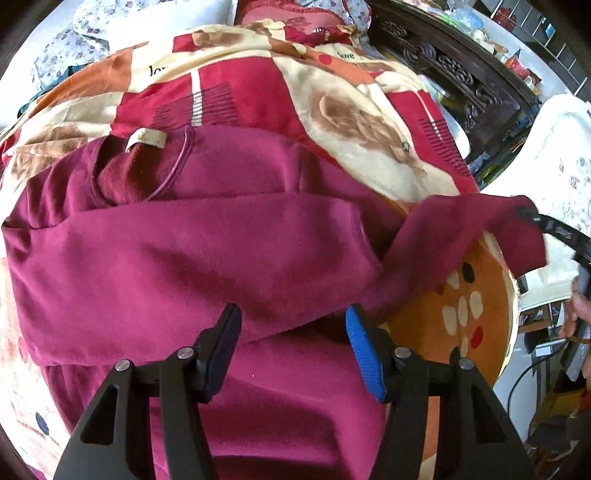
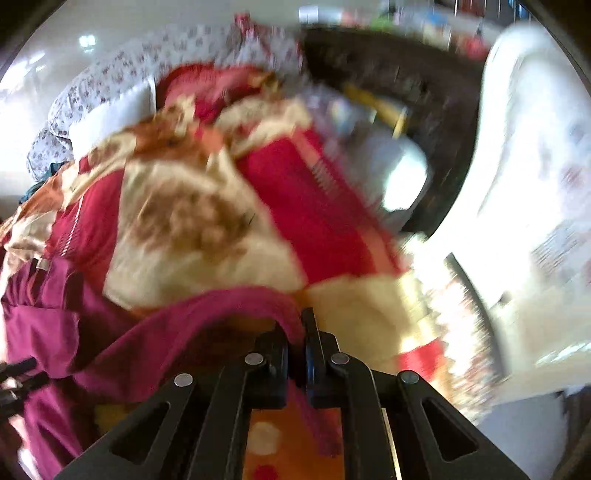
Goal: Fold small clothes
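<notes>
Left claw: black two-finger claw with one blue ribbed pad; jaws stand about half open, pointing steeply down; nothing gripped, both fingers poised over the cloth.
Right claw: black two-finger claw; jaws pressed together on a fold of the garment's sleeve, which arches up from the left into the pinch; in the left wrist view it enters from the right edge with the sleeve end draped over its tip.
Task garment: magenta fleece long-sleeved top lying spread across the bed, one sleeve folded across the body; neckline with a cream label at upper left of the left wrist view; the other sleeve is lifted clear of the bed at the right.
Hand: part of a person's hand shows at the right edge of the left wrist view, behind the right claw.
Surface: plush blanket patterned in red, cream and orange covering a bed; an orange patch with cream and red spots lies under the lifted sleeve.
Room: floral white bedding at the far end; dark carved wooden furniture to the right; white embossed object beside it.
Image quality: right wrist view is blurred; background detail there cannot be told.
</notes>
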A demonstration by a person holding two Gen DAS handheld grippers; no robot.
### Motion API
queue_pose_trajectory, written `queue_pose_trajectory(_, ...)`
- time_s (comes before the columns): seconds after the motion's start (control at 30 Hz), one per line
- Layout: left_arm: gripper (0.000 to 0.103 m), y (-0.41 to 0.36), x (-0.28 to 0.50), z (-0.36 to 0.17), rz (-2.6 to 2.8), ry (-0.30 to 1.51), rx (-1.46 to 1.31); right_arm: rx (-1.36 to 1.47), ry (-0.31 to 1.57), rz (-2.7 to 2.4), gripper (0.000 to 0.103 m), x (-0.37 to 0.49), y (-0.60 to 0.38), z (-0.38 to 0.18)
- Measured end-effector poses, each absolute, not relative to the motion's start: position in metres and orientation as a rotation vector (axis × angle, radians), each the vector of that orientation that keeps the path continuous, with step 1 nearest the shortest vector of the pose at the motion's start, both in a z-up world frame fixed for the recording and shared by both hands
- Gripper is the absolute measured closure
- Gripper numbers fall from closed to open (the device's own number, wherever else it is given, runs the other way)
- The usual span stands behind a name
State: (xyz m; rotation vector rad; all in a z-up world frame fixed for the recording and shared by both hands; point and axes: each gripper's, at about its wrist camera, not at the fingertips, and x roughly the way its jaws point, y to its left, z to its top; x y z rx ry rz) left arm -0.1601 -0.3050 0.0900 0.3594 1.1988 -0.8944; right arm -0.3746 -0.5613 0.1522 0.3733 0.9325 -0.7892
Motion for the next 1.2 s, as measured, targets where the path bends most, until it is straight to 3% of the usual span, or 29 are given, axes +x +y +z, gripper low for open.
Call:
queue_pose_trajectory(0.1,0.045,-0.310,-0.158,0.094,-0.898,1.190,0.349,0.162,0.935,-0.787,0.095,-0.391,-0.539,0.161)
queue_pose_trajectory(0.2,0.045,-0.318,-0.158,0.090,-0.905,1.200,0.350,-0.026,1.072,-0.797,0.091,-0.405,-0.519,0.124)
queue_pose_trajectory(0.27,0.045,-0.324,-0.161,0.086,-0.911,1.212,0.362,0.019,1.233,-0.786,0.085,-0.424,-0.521,0.083)
queue_pose_trajectory(0.37,0.045,-0.332,-0.169,0.079,-0.923,1.226,0.393,0.201,1.293,-0.793,0.081,-0.455,-0.531,0.066)
queue_pose_trajectory(0.4,0.045,-0.334,-0.172,0.078,-0.929,1.225,0.400,0.276,1.256,-0.802,0.077,-0.469,-0.534,0.071)
queue_pose_trajectory(0.47,0.045,-0.340,-0.179,0.077,-0.944,1.221,0.417,0.364,1.196,-0.833,0.044,-0.487,-0.539,0.081)
queue_pose_trajectory(0.5,0.045,-0.342,-0.182,0.077,-0.950,1.219,0.423,0.434,1.158,-0.854,0.039,-0.495,-0.547,0.087)
queue_pose_trajectory(0.93,0.045,-0.366,-0.203,0.076,-0.979,1.218,0.456,1.454,0.561,-0.788,0.037,-0.564,-0.565,0.060)
queue_pose_trajectory(1.2,0.045,-0.366,-0.202,0.076,-0.978,1.221,0.452,1.593,0.426,-0.742,0.034,-0.539,-0.563,0.062)
